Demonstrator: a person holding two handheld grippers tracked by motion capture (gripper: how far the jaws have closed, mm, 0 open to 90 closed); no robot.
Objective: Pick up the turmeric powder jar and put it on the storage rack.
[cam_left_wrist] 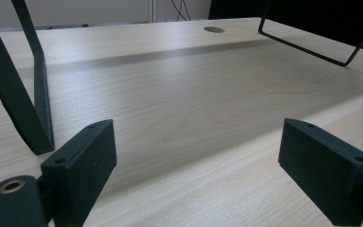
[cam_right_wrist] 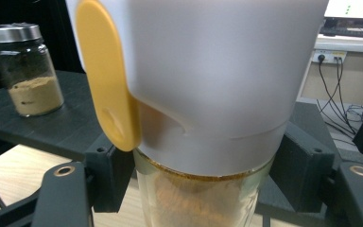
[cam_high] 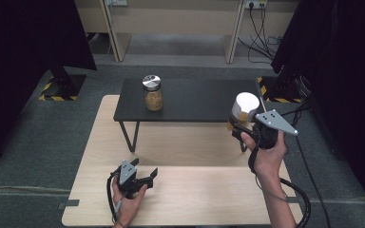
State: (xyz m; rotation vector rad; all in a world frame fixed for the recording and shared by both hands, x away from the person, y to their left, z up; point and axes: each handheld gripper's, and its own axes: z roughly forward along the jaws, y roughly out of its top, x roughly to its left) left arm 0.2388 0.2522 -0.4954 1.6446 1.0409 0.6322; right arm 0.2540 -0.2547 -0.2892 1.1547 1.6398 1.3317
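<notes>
My right gripper (cam_high: 240,129) is shut on a glass jar (cam_high: 243,111) with a white lid and a yellow clasp, held in the air near the right end of the black shelf (cam_high: 195,102). In the right gripper view the jar (cam_right_wrist: 203,94) stands upright between the jaws, brown powder showing under the lid. A second jar (cam_high: 152,92) with a metal lid and tan powder stands on the shelf's left part, also seen as the small jar (cam_right_wrist: 26,68) at far left. My left gripper (cam_high: 145,179) rests low over the wooden table, open, nothing between its jaws (cam_left_wrist: 196,165).
The black shelf stands on thin metal legs (cam_high: 130,137) on the light wooden table (cam_high: 185,190). One leg (cam_left_wrist: 23,94) rises close at the left in the left gripper view. Dark curtains flank both sides; cables lie on the floor at the back right.
</notes>
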